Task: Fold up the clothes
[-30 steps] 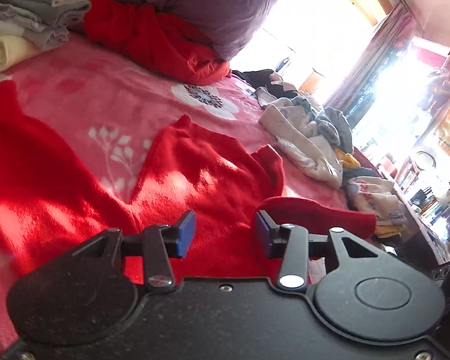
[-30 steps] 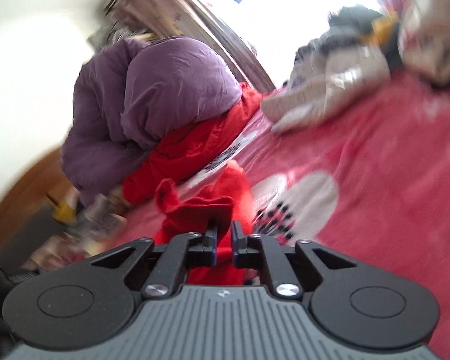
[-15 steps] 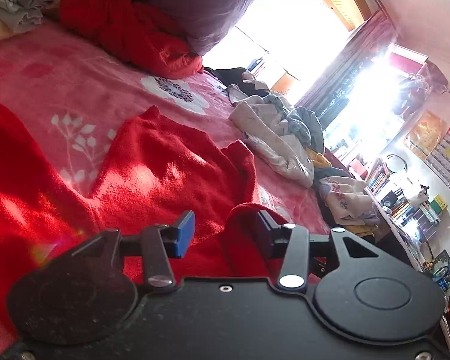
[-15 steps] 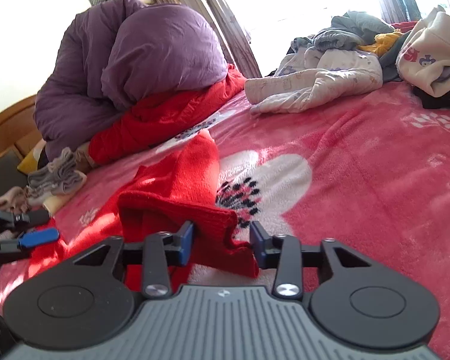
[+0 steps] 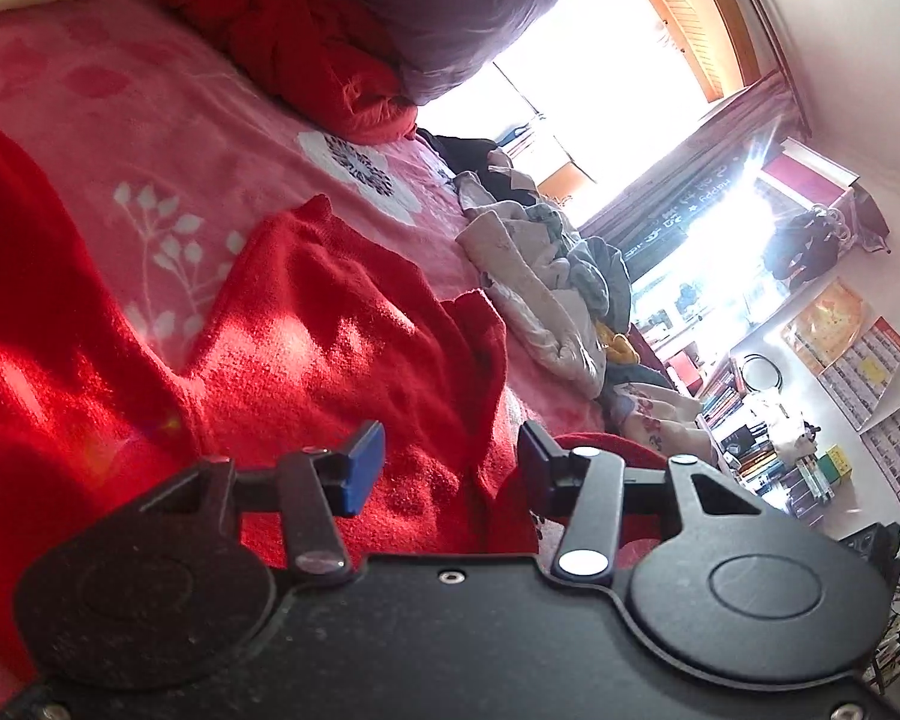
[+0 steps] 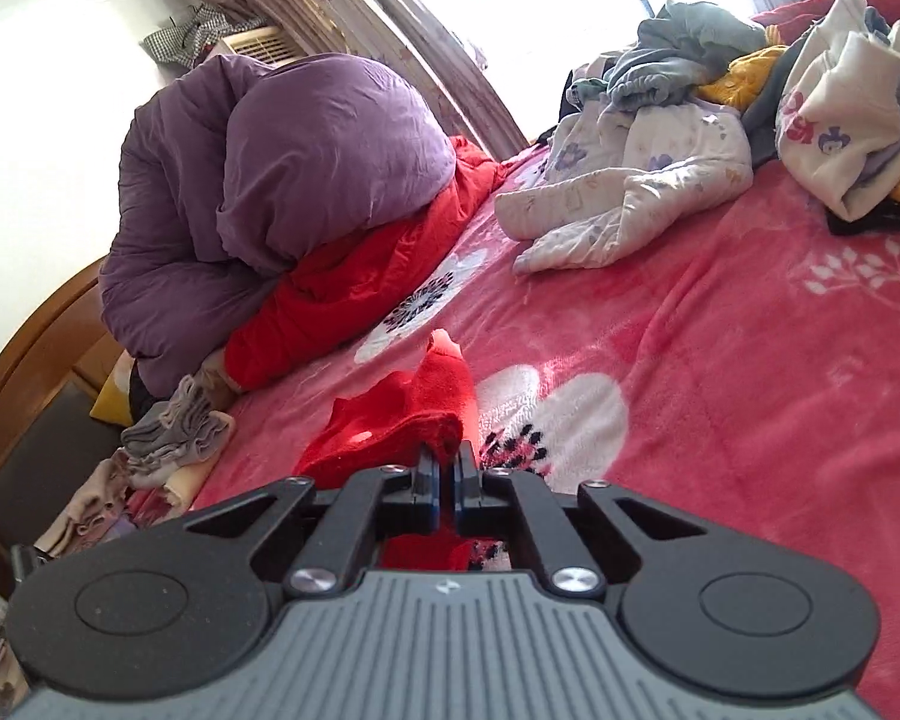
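A red fleece garment (image 5: 306,348) lies spread on the pink flowered bedspread (image 5: 150,138). My left gripper (image 5: 450,468) is open just above the garment's near part, with a fold of red cloth rising between its blue pads. In the right wrist view, my right gripper (image 6: 448,474) is shut on a bunched edge of the same red garment (image 6: 414,408), which trails forward over the bedspread (image 6: 720,396).
A purple duvet (image 6: 282,180) and a red quilt (image 6: 378,276) are heaped at the head of the bed. A pile of unfolded pale clothes (image 6: 660,180) lies at the far side. Folded grey and cream items (image 6: 168,450) sit at the left. Bookshelves (image 5: 768,450) stand beyond the bed.
My right gripper, open around the garment's edge half a second ago, has closed on it. My left gripper stays open and has tilted slightly over the garment.
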### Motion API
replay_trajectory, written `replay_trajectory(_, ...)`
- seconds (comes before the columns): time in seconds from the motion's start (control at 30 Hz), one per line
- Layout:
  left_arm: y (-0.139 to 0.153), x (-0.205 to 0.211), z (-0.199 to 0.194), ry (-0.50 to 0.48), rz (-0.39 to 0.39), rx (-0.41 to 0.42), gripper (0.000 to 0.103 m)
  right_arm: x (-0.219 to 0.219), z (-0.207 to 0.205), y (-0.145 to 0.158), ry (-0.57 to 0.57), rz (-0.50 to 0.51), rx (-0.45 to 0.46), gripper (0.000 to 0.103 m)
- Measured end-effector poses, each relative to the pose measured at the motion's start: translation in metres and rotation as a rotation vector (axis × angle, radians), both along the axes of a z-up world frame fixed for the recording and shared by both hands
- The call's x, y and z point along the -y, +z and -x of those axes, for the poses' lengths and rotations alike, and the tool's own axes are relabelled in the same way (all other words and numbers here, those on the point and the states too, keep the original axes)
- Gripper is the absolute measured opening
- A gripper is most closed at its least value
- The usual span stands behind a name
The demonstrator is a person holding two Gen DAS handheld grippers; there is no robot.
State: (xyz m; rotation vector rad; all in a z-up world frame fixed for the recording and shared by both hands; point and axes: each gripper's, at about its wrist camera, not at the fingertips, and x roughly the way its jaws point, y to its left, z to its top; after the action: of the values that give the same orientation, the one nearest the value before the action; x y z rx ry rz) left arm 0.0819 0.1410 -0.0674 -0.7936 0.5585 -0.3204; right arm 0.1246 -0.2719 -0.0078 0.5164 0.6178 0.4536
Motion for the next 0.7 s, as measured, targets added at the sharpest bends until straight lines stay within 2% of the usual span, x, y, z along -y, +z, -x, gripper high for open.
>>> replay_trajectory(0.07, 0.001, 0.001, 0.0, -0.01, 0.004, 0.005, 0.05, 0.01, -0.002, 0.017, 0.022, 0.018, -0.029, 0.006)
replay_trajectory(0.17, 0.003, 0.002, 0.001, -0.017, 0.006, 0.014, 0.05, 0.02, -0.003, 0.043, 0.029, 0.146, -0.034, 0.006)
replay_trajectory(0.3, 0.003, 0.0, 0.0, -0.015, 0.027, 0.018, 0.051, 0.041, -0.002, 0.065, -0.02, 0.232, -0.04, 0.006)
replay_trajectory(0.53, 0.002, -0.002, -0.002, -0.019, 0.053, 0.015, 0.051, 0.079, -0.001, 0.075, -0.108, 0.257, -0.084, 0.006)
replay_trajectory(0.7, 0.002, -0.003, -0.002, -0.022, 0.064, 0.018, 0.051, 0.097, -0.005, 0.071, -0.125, 0.286, -0.142, 0.006)
